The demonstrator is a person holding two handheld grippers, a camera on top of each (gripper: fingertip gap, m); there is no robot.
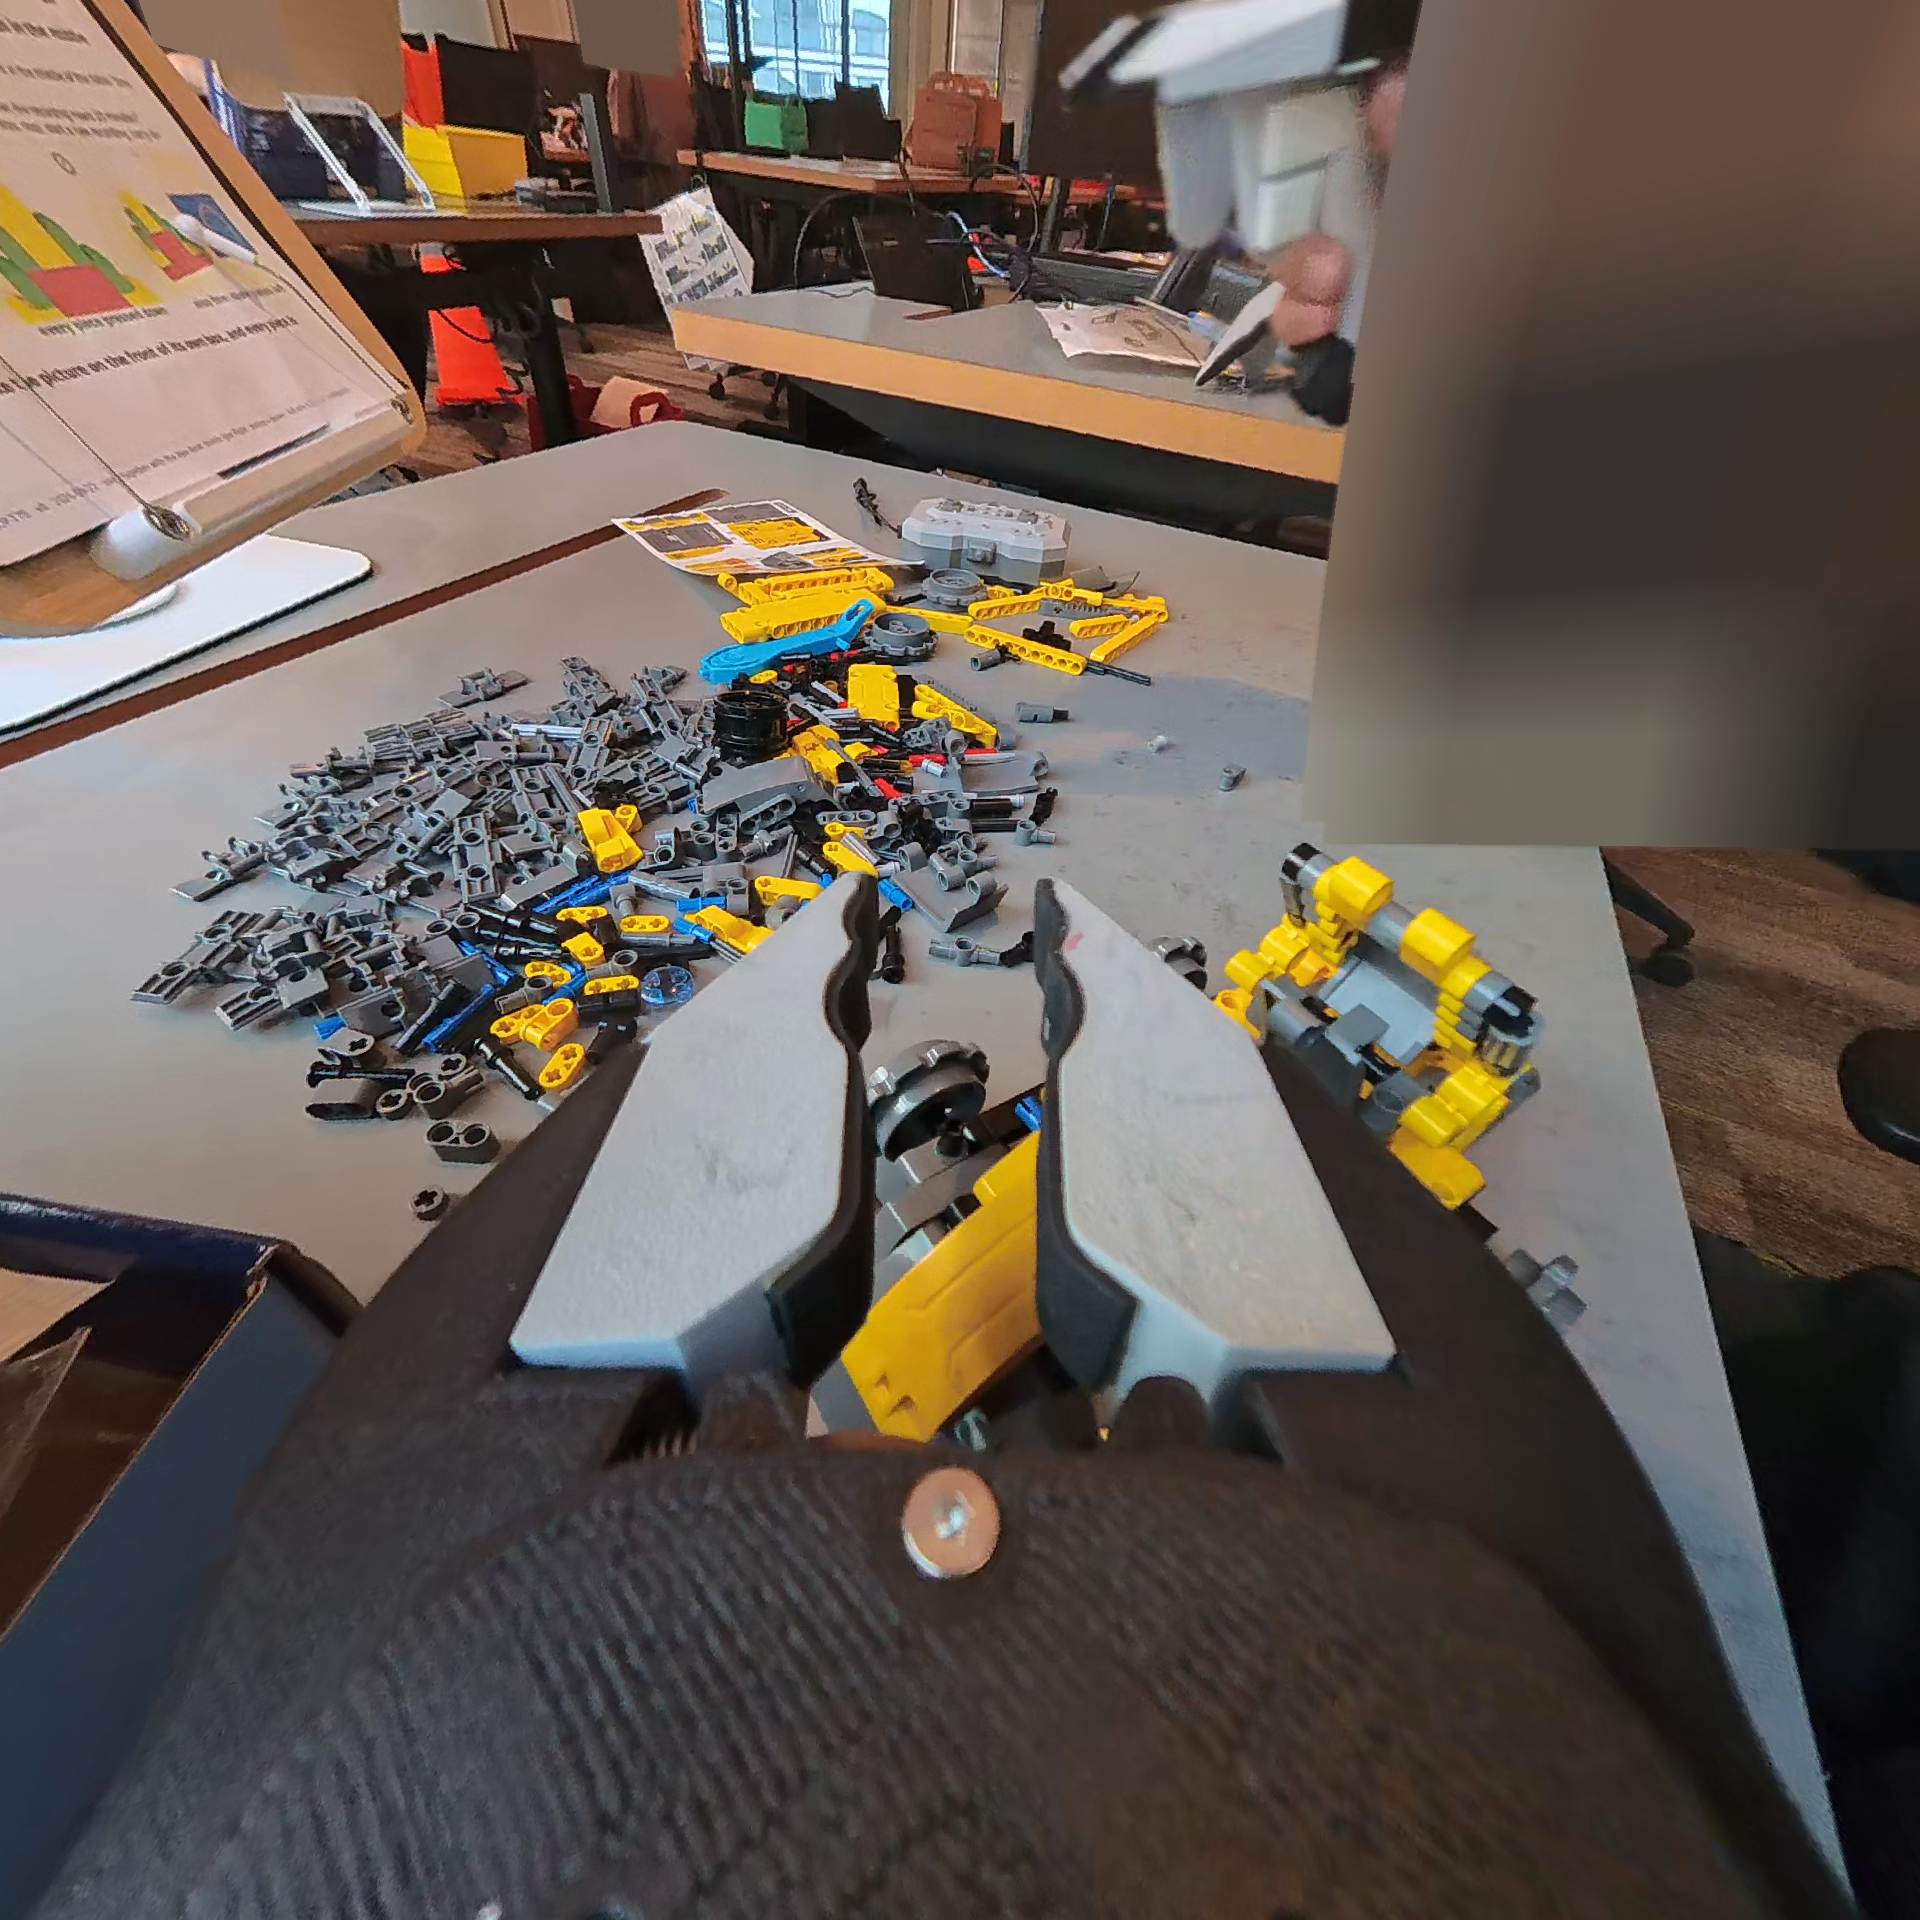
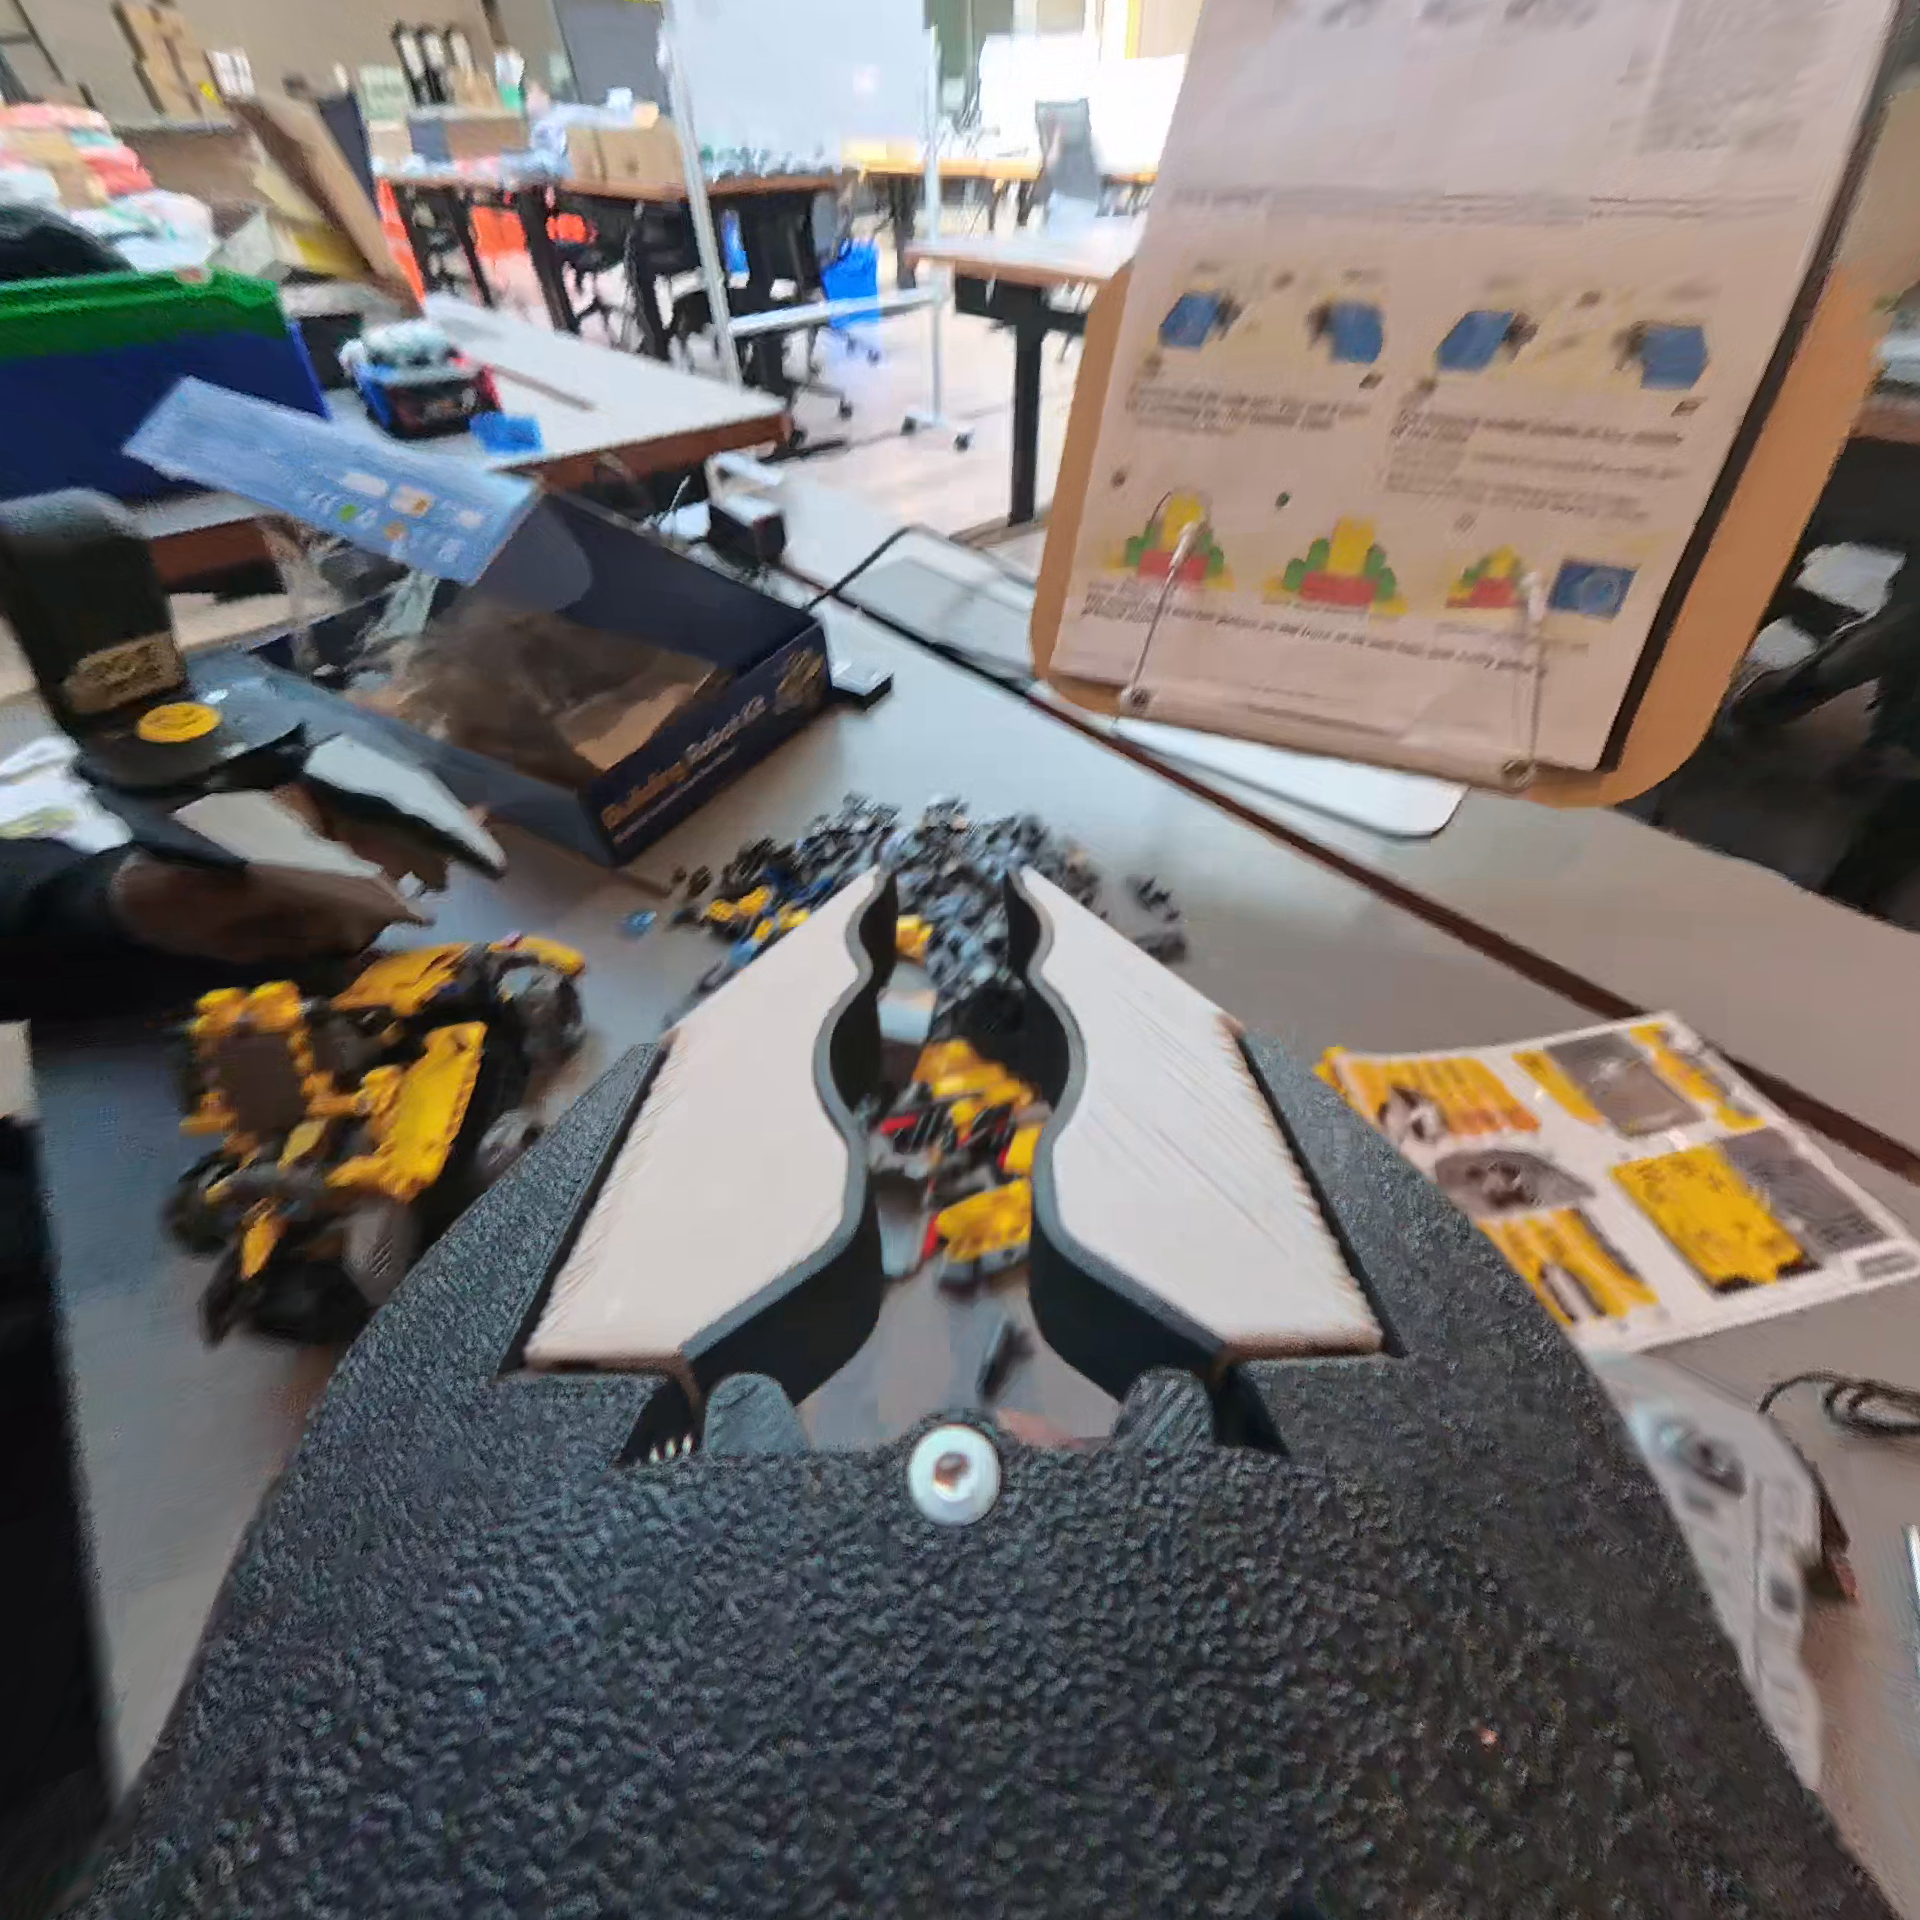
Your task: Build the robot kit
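At the lower centre of the frame, the left tool [image 1: 948,914] hangs spread over a half-built yellow and grey brick model [image 1: 1382,1023] on the grey desk [image 1: 156,1122], gripping nothing. The right tool [image 2: 951,914], blurred, is spread above a heap of loose yellow and black brick pieces [image 2: 961,1132], empty.

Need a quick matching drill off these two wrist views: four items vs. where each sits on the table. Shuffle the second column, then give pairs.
Things:
1. left gripper
2. grey battery box
3. sticker sheet
4. dark blue carton

Places:
A. far edge of the loose parts pile, in the left wrist view
B. open, straddling the yellow and grey model
C. right of the right gripper
D. lid open, beyond the pile, left of the standing instruction board

Pairs: 1-B, 2-A, 3-C, 4-D
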